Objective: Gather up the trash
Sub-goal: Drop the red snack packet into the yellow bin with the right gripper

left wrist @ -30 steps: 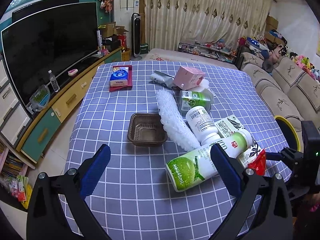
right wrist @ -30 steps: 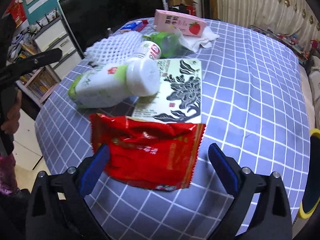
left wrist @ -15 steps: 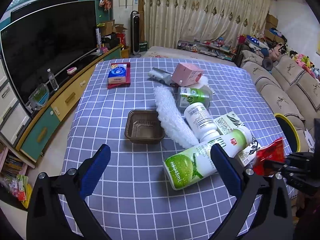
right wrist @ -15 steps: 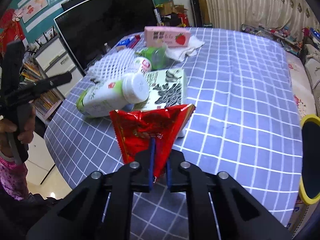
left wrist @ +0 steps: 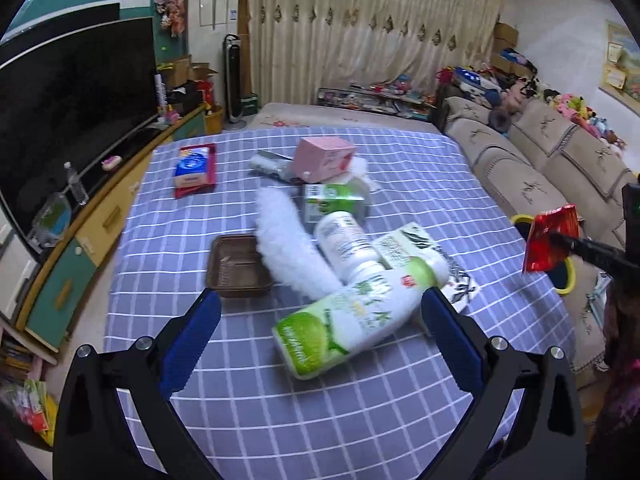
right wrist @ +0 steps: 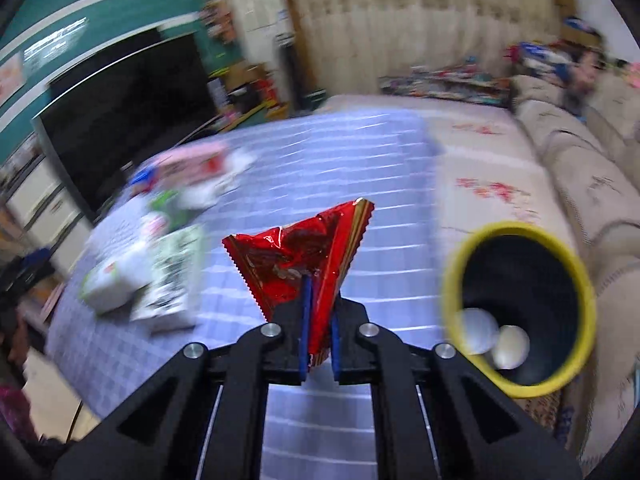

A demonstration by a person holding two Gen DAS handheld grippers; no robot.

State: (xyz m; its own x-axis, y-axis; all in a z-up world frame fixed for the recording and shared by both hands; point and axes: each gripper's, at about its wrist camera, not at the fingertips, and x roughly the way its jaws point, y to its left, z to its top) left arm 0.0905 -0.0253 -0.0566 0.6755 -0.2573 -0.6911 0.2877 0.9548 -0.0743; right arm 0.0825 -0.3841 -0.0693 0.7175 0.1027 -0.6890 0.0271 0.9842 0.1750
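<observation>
One red snack wrapper (right wrist: 304,256) clamped in right gripper (right wrist: 319,344), held above checked table (right wrist: 340,168) beside yellow-rimmed bin (right wrist: 516,304). Left gripper (left wrist: 320,336) spread wide over green bottle (left wrist: 356,312).

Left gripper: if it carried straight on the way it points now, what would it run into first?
Most likely the green-and-white bottle lying on its side just ahead of the open left gripper; depth is uncertain.
</observation>
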